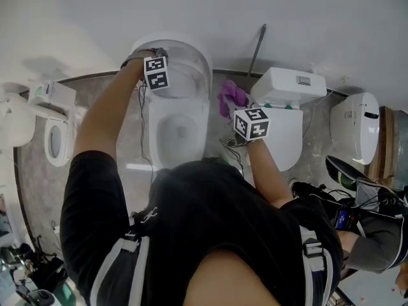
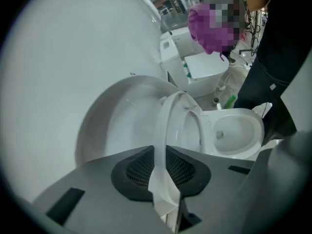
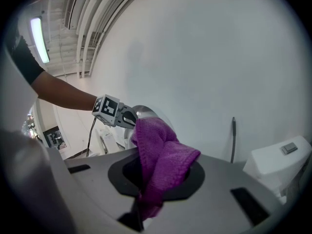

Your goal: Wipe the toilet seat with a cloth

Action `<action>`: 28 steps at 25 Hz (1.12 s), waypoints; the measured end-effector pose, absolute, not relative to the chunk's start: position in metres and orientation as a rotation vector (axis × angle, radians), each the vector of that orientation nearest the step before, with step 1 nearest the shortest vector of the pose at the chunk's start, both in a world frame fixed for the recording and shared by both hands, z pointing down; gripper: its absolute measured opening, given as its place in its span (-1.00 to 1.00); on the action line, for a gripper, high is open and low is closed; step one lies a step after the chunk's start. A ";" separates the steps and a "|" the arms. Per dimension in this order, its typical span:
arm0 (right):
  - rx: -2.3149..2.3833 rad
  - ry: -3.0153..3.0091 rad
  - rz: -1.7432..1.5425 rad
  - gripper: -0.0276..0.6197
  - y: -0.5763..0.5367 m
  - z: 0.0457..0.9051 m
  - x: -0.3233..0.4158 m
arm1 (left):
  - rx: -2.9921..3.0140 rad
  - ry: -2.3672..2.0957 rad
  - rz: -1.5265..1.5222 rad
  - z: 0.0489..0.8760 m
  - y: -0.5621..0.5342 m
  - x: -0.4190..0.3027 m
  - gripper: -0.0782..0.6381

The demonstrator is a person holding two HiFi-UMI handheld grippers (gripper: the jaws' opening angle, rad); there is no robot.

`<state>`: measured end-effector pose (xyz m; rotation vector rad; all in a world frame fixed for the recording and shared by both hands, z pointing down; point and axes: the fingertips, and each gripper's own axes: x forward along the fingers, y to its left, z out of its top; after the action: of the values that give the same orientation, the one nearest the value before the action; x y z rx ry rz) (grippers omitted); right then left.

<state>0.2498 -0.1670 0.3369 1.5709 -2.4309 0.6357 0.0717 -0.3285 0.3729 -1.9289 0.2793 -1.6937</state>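
The white toilet stands in the middle with its bowl (image 1: 203,129) open and its lid (image 1: 199,56) raised against the wall. My left gripper (image 1: 152,59) reaches to the top of the upright toilet seat (image 2: 168,116). In the left gripper view its jaws (image 2: 165,172) are closed on the seat's thin rim, with the lid (image 2: 117,121) behind and the bowl (image 2: 246,112) below right. My right gripper (image 1: 237,110) hangs to the right of the bowl, shut on a purple cloth (image 1: 231,95). The cloth (image 3: 161,155) bunches up between its pads and hides the fingertips.
A second toilet with a tank (image 1: 287,88) stands close on the right, and another (image 1: 357,123) further right. A small toilet (image 1: 54,139) is on the left. A thin rod (image 1: 256,50) leans on the wall. A person's sleeve (image 1: 376,234) shows at the lower right. A green bottle (image 2: 230,101) stands on the floor.
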 end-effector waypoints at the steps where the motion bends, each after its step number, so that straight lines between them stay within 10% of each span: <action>1: 1.552 -2.439 0.637 -0.74 -0.168 0.338 0.250 | -1.921 0.290 -1.711 0.373 -0.327 0.071 -0.65; 28: 1.520 -2.451 0.676 -0.74 0.005 0.349 0.125 | -2.194 0.023 -1.624 0.407 -0.055 0.003 -0.53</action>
<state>0.1247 0.0047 0.3487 1.5197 -2.4509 0.6755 0.0032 -0.0554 0.4066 -2.1935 0.0228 -1.6243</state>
